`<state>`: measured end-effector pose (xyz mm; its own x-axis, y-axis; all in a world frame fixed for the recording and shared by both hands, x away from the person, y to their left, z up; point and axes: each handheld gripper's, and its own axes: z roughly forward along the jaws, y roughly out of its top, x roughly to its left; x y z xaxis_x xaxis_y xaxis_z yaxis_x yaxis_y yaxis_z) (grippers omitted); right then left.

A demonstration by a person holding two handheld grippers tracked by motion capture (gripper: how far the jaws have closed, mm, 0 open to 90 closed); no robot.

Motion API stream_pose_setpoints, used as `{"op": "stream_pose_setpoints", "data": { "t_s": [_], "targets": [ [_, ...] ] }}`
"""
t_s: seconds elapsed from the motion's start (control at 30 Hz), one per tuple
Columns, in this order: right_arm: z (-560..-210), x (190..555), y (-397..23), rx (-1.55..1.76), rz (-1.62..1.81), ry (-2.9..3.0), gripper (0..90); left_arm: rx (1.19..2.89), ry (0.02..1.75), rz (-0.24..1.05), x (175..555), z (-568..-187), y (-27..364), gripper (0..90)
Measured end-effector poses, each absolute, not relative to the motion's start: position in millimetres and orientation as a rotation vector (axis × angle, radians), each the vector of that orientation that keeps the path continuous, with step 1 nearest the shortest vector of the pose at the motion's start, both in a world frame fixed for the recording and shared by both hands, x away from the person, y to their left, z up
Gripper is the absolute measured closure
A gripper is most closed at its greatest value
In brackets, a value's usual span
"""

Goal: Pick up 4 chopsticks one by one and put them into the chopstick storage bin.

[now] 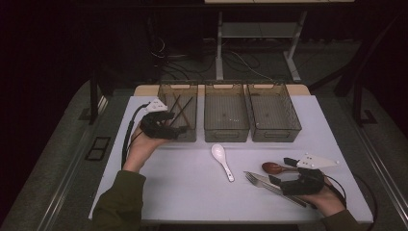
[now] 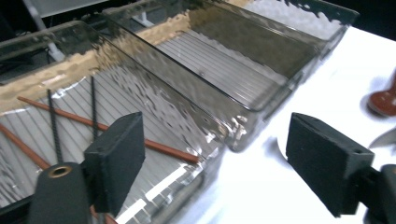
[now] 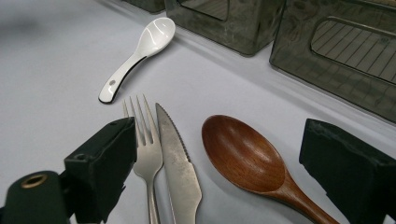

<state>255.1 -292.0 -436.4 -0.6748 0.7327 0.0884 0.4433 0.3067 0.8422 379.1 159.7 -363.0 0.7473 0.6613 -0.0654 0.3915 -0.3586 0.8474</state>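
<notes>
My left gripper (image 1: 179, 129) (image 2: 217, 144) hangs open over the front right corner of the left smoked bin (image 1: 166, 91), nothing between its jaws. Inside that bin lie brown chopsticks (image 2: 154, 147) and black chopsticks (image 2: 93, 105). At the table's near right, my right gripper (image 1: 282, 171) (image 3: 219, 144) is open, low over the table. Its jaws straddle a fork (image 3: 148, 151), a knife (image 3: 176, 163) and a wooden spoon (image 3: 243, 151) (image 1: 272, 167), which lie side by side. A white ceramic spoon (image 1: 222, 160) (image 3: 140, 49) lies alone mid-table.
The middle bin (image 1: 226, 126) (image 2: 261, 100) and the right bin (image 1: 294, 120) stand in a row with the left one at the back of the white table (image 1: 183, 192). Desk legs and cables are on the floor beyond.
</notes>
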Motion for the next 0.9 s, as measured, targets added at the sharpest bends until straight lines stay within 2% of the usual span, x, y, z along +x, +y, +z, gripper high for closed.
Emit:
{"op": "stream_pose_setpoints", "data": {
  "t_s": [0.5, 0.9],
  "targets": [
    [-435.5, 254.3, -292.9, 1.057, 1.32, 2.266, 11.4, 2.014, 0.732, 0.33, 331.3, -388.7, 151.6, 2.6],
    [-434.6, 253.5, -292.3, 1.058, 1.32, 2.269, 11.4, 2.012, 0.694, 0.274, 294.0, -410.1, 155.4, 0.0]
  ]
}}
